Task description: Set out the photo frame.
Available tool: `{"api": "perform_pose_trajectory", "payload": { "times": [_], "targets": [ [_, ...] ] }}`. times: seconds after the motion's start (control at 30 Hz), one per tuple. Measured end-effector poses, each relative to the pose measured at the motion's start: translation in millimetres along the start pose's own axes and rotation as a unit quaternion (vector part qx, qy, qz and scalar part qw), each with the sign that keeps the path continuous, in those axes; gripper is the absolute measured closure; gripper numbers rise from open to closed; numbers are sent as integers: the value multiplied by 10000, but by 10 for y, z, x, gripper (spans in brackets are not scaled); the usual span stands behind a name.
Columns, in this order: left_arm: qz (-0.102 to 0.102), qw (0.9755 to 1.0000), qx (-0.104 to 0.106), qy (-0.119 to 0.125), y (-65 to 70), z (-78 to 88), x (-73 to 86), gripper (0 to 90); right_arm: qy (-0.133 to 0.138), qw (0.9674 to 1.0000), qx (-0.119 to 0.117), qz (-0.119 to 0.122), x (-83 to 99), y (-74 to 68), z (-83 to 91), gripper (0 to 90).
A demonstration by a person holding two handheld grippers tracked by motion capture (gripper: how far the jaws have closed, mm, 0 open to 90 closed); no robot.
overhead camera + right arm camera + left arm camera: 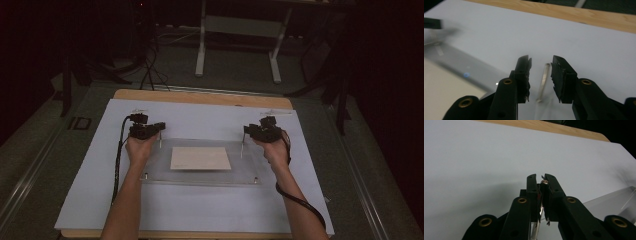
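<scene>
A clear acrylic plate (200,162) lies on the white sheet, with a cream card (200,158) under its middle. My left gripper (159,128) sits at the plate's far left corner. In the left gripper view its jaws (540,177) are shut on a thin metal pin (544,181), and the plate's edge (614,197) shows to the right. My right gripper (246,131) is at the far right corner. In the right gripper view it (541,61) stands open, and a slim metal pin (544,80) rises in the gap with neither pad pressing it.
Two short metal studs (146,175) (255,179) stand at the plate's near corners. The white sheet (200,210) covers most of a wooden table (200,96). Cables trail from both grippers along the forearms. A desk frame (240,40) stands on the dark floor beyond.
</scene>
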State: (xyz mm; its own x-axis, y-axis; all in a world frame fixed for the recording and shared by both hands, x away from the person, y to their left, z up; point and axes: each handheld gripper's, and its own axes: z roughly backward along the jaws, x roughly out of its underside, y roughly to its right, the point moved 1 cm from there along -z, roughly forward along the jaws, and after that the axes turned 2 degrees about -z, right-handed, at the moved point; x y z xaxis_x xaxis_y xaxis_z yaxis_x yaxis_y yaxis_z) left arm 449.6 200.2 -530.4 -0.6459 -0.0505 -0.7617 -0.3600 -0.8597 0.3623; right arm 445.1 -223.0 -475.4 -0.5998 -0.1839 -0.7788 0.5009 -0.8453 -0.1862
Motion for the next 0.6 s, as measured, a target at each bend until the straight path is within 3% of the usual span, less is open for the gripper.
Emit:
{"api": "perform_pose_trajectory", "payload": {
  "times": [0.17, 0.33, 0.37, 0.5, 0.6],
  "targets": [
    [5, 10000, 0, -2, -3, -4, -3, 835, 62, 9988, -398, 281, -18, -220, 221, 647],
    [3, 10000, 7, 11, -5, -3, 2, 835, 54, 9966, -728, 395, -4, -382, 357, 642],
    [22, 10000, 1, 17, -4, -3, 3, 835, 25, 9943, -904, 563, 23, -529, 470, 642],
    [45, 10000, 16, 23, -7, -4, 3, 834, 42, 9913, -1166, 603, 54, -665, 585, 646],
    [82, 10000, 24, 17, -11, -7, 0, 833, -13, 9861, -1438, 830, 108, -857, 707, 646]
  ]
}}
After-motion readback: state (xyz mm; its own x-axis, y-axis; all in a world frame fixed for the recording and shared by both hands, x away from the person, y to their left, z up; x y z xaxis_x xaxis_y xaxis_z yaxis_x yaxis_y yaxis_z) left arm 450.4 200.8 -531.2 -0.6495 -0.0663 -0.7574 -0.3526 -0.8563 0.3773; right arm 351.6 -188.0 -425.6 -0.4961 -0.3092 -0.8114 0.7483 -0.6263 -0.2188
